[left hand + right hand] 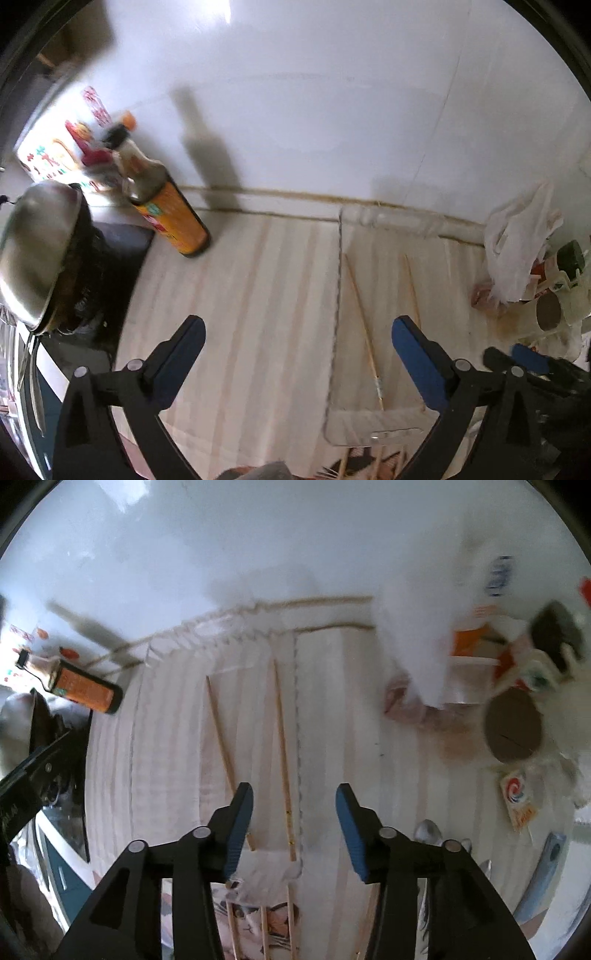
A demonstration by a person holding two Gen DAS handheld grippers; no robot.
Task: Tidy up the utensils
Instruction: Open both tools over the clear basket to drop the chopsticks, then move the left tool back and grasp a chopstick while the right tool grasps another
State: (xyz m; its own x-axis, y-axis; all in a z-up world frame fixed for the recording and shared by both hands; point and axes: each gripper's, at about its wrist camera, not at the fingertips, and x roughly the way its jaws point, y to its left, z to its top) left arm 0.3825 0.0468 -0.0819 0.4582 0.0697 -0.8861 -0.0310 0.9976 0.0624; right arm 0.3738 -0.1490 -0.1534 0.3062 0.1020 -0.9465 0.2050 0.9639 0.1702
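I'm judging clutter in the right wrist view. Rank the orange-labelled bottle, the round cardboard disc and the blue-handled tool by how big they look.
1. orange-labelled bottle, longest as it lies.
2. blue-handled tool, cut off at the edge, so unsure against the bottle.
3. round cardboard disc, most compact.

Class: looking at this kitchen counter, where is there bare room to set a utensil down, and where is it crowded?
Free: the striped counter between the orange-labelled sauce bottle and the clear plastic bag holding two wooden chopsticks. Crowded: the right end, around the white plastic bag and cardboard tube.
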